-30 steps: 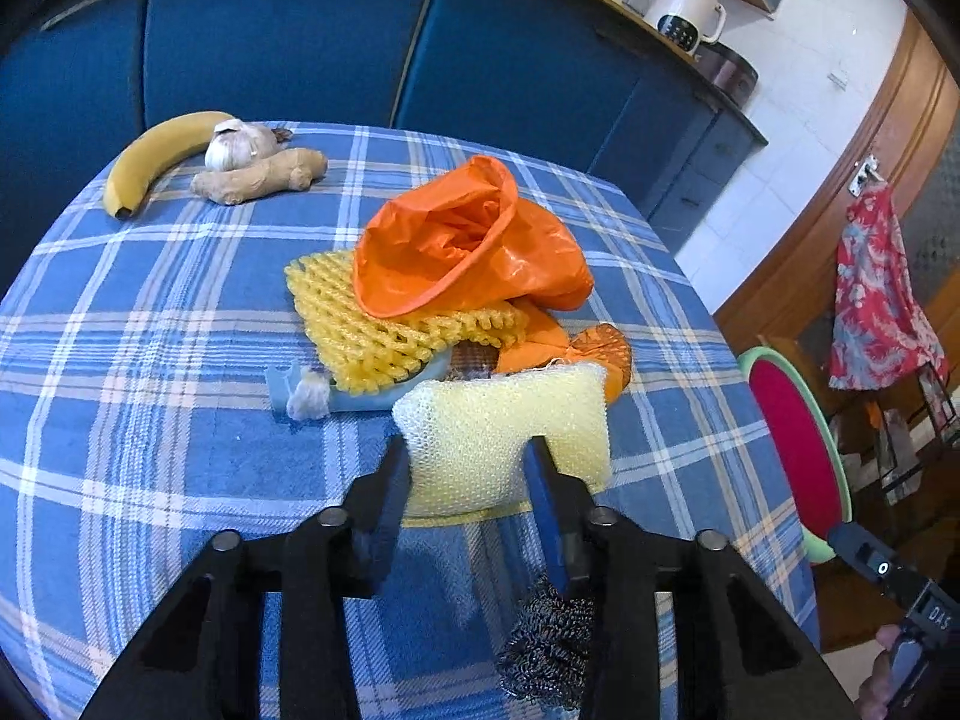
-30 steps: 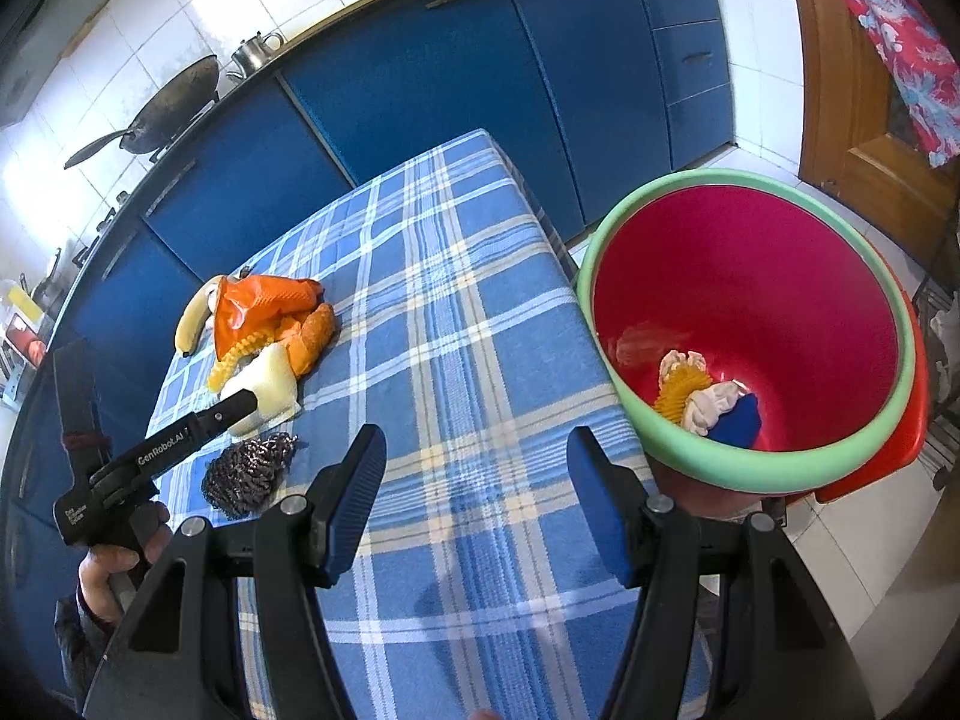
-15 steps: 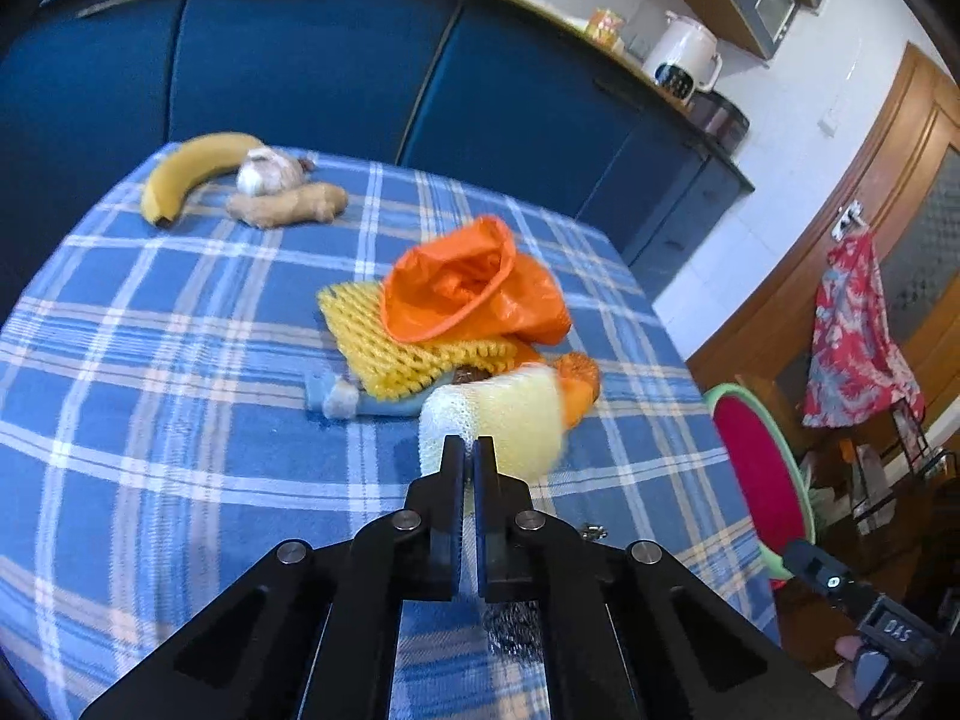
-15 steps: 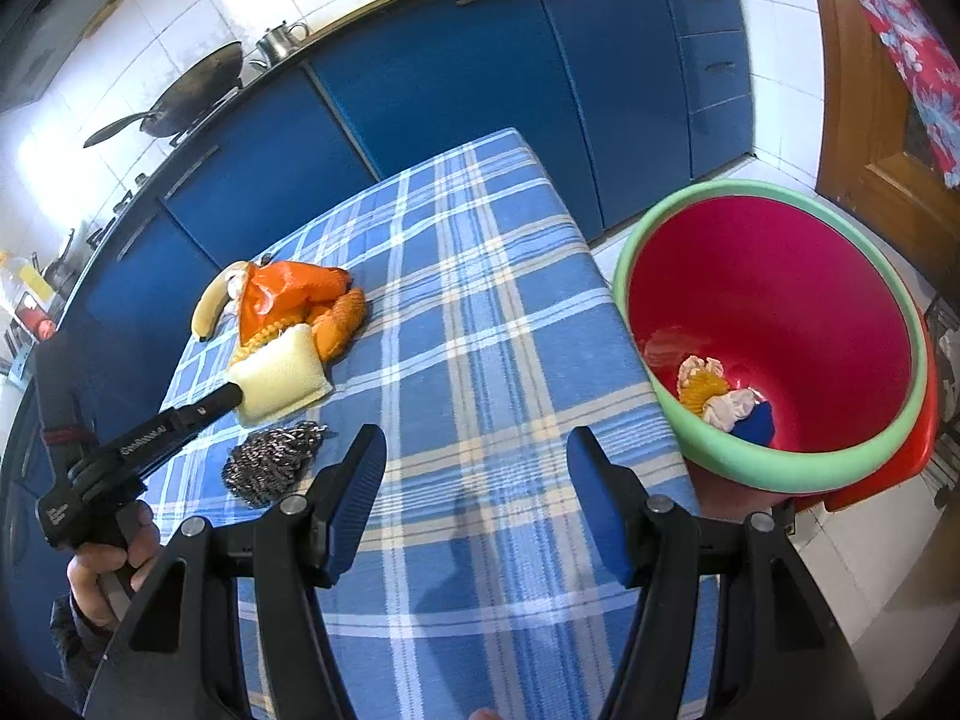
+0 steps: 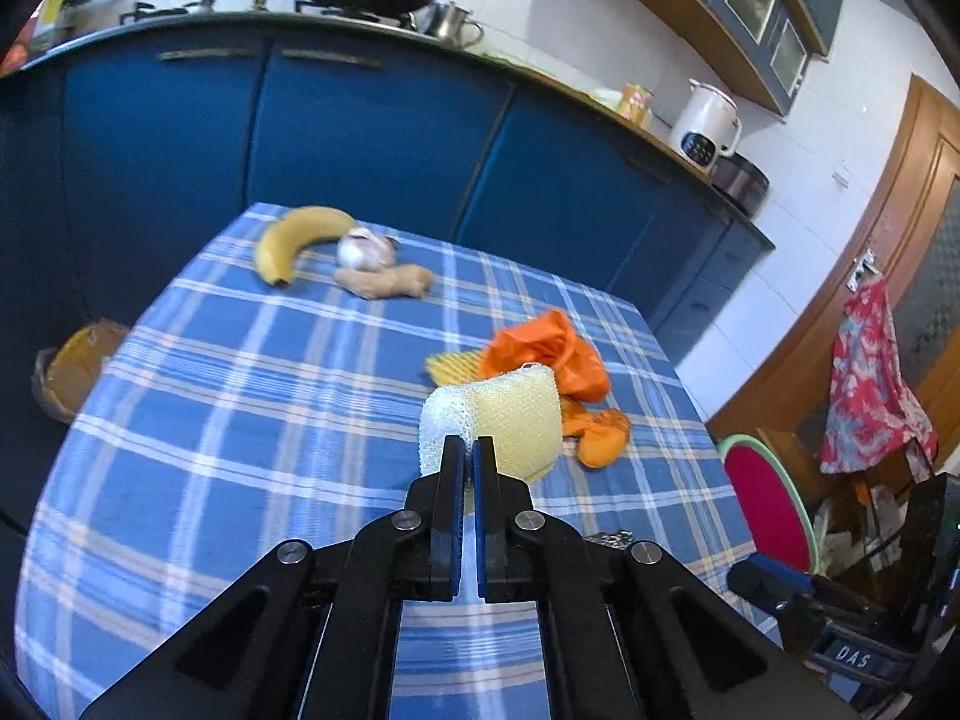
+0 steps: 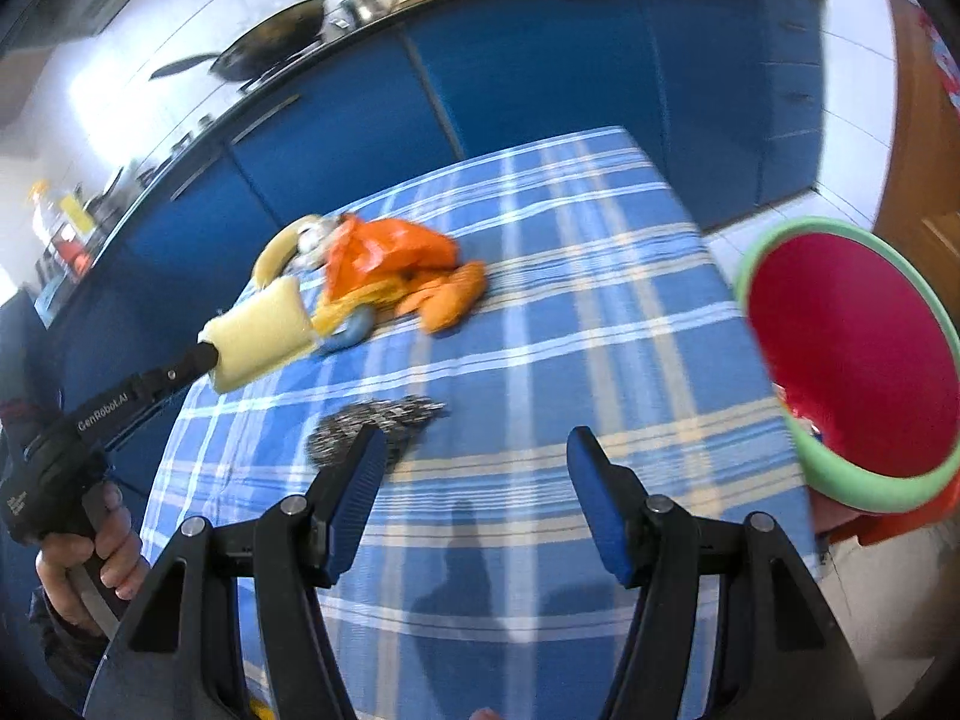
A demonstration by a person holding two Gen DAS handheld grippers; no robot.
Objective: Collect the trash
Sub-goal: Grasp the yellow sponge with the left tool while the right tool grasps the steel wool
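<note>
The yellow mesh sponge point(image 5: 501, 423) hangs clear above the blue plaid tablecloth point(image 5: 240, 396), clamped at its near edge by the left gripper point(image 5: 469, 450), jaws pinched tight on it. Beyond the sponge lie the orange plastic bag point(image 5: 549, 351) and yellow foam fruit net point(image 5: 450, 365). The right gripper point(image 6: 471, 450) gapes empty, near the steel wool scourer point(image 6: 384, 420). The red bin with green rim point(image 6: 852, 354) stands off the cloth's right edge.
</note>
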